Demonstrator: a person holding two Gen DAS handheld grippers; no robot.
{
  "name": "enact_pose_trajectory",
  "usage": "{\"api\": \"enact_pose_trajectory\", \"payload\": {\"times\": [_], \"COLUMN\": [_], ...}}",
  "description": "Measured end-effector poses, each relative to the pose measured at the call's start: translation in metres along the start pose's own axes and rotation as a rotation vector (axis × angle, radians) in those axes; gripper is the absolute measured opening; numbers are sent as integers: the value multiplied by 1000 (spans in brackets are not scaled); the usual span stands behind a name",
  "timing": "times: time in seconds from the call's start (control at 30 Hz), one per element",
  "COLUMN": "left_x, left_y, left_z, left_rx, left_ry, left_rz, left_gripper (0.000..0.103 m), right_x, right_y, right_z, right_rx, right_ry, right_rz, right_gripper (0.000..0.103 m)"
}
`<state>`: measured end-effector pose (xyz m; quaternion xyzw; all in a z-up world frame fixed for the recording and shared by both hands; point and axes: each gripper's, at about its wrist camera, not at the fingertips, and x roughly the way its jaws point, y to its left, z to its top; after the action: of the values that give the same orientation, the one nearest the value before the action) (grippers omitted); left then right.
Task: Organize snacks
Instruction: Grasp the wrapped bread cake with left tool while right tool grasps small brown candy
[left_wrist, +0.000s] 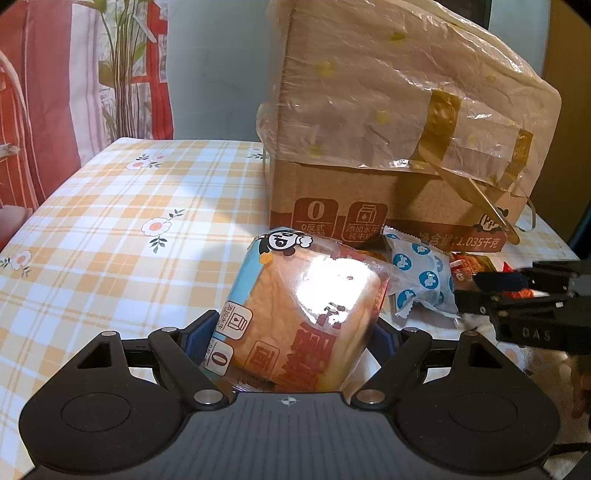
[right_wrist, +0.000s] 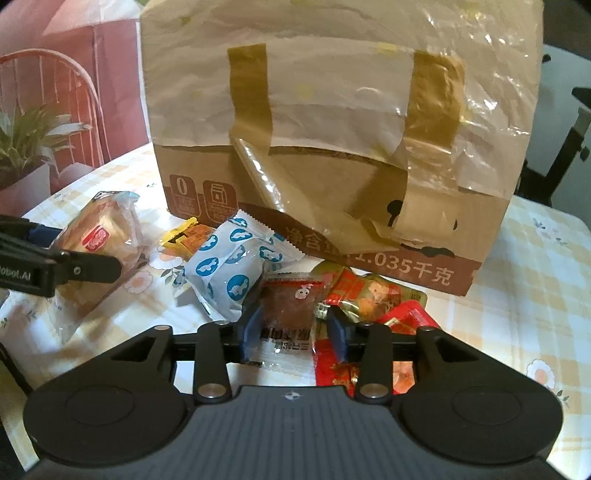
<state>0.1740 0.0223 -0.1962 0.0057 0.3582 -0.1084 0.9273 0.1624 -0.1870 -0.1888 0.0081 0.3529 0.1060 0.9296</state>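
My left gripper (left_wrist: 291, 336) is shut on a wrapped bread packet (left_wrist: 310, 314) with orange print; the packet also shows in the right wrist view (right_wrist: 101, 240). My right gripper (right_wrist: 291, 328) has its blue pads around a small clear packet of dark brown snack (right_wrist: 286, 314), which lies between them on the pile. A white packet with blue dots (right_wrist: 229, 266) lies between the two grippers, also in the left view (left_wrist: 421, 280). Red and orange snack packets (right_wrist: 373, 295) lie in front of the cardboard box (right_wrist: 332, 147).
The tall cardboard box (left_wrist: 388, 122) is draped in crinkled plastic and brown tape, at the table's back. The table (left_wrist: 110, 221) has a yellow check cloth with flowers. A red patterned bag (right_wrist: 74, 92) and a plant (left_wrist: 122, 66) stand behind the table at the left.
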Motion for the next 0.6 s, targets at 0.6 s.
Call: {"api": "enact_pose_trajectory", "payload": {"times": [0.6], "left_x": [0], "left_y": [4], "left_z": [-3], "left_rx": [-22], "left_ry": [-13], "left_rz": [-21], "left_gripper": [84], "right_x": [21], "right_y": [33], "right_z": [13], "right_rx": [-86], "right_ry": [28], "right_rz": [5], "right_gripper": [64]}}
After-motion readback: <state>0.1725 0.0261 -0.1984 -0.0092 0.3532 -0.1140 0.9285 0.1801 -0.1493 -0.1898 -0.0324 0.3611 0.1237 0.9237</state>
